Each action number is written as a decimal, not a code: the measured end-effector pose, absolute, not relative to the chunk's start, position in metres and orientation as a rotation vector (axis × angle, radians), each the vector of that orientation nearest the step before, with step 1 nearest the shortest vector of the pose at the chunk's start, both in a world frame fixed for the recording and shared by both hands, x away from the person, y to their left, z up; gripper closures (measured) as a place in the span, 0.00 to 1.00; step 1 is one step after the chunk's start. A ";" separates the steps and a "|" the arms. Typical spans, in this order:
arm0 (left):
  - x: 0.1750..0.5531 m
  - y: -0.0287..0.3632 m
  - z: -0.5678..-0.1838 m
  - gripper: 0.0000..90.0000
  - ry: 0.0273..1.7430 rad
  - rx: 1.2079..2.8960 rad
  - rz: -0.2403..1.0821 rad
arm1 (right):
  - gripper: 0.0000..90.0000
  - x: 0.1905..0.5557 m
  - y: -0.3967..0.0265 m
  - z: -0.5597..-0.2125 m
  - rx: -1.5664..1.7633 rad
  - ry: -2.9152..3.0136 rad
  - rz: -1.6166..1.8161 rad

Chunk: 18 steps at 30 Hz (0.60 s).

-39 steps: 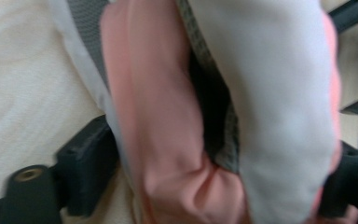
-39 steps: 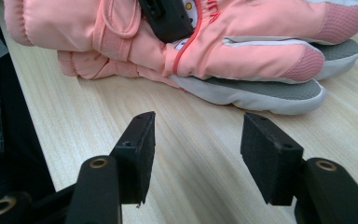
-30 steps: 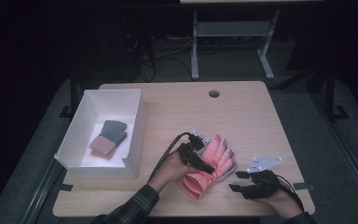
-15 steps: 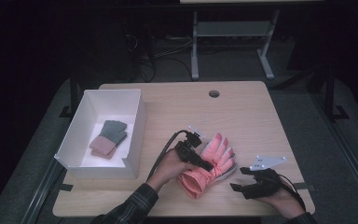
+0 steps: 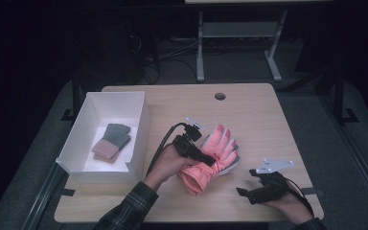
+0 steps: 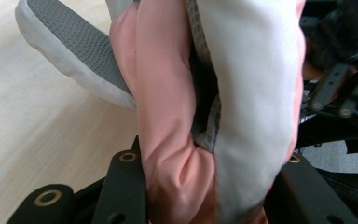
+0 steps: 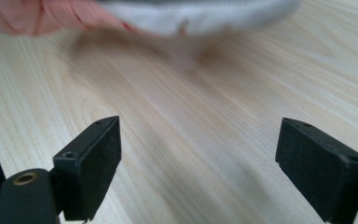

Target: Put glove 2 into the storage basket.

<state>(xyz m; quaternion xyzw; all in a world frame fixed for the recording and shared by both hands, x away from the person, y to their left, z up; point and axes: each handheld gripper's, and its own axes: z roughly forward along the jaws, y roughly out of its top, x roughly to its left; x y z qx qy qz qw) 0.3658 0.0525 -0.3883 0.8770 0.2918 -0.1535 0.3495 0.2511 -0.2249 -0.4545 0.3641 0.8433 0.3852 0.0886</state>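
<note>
Dark room, wooden table (image 5: pixel 268 120): the left gripper (image 5: pixel 210 162) clamps the pink glove (image 5: pixel 218 148) right of the white box (image 5: pixel 139 124). Left gripper view: glove bunched between jaws; keep squeezing, lift it clear. Right gripper view: right gripper (image 7: pixel 198 163) stands apart, its jaws just opened, nothing between

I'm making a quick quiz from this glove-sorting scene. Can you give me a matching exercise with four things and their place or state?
Things:
1. left claw
2. right claw
3. pink glove
4. folded pair of gloves

Place or state:
A. lying inside the white box
B. open, with nothing between the jaws
C. clamped shut on fabric
D. held above the wooden table

Pairs: 1-C, 2-B, 3-D, 4-A
</note>
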 end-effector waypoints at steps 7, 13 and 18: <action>0.366 0.064 -0.360 0.68 0.773 2.248 -0.363 | 0.15 0.252 -0.225 -0.457 1.090 2.502 1.142; 0.369 0.083 -0.335 0.68 0.792 2.240 -0.311 | 0.15 0.253 -0.226 -0.458 1.122 2.507 1.122; 0.369 0.104 -0.312 0.68 0.807 2.224 -0.253 | 0.15 0.254 -0.226 -0.459 1.123 2.505 1.109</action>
